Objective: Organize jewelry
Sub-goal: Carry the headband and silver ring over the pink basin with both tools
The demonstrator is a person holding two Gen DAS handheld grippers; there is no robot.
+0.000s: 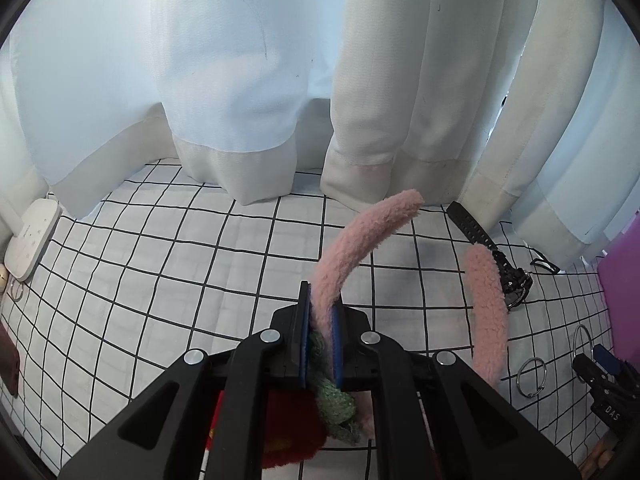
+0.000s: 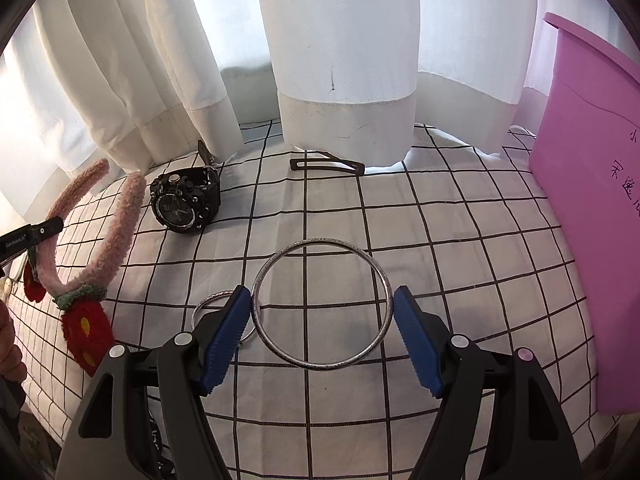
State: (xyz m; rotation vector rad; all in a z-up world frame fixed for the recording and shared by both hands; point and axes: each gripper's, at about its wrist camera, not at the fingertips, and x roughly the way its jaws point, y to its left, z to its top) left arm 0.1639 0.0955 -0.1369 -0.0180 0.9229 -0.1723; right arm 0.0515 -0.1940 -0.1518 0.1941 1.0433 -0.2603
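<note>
Between right jaws [image 2: 322, 340] spread wide: bangle [image 2: 322, 304]; left jaws [image 1: 322, 344] pinching headband [image 1: 360, 240].

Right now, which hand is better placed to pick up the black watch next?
Neither is free. The left gripper is shut on the pink headband; the right gripper holds the large silver bangle, yet is nearer the black watch.

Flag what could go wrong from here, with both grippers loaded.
The right gripper holds the large silver bangle only by its thin rim across wide jaws; it could slip or twist out. The left gripper pinches the pink fuzzy headband near one side, so its free end may swing into the black watch.
</note>
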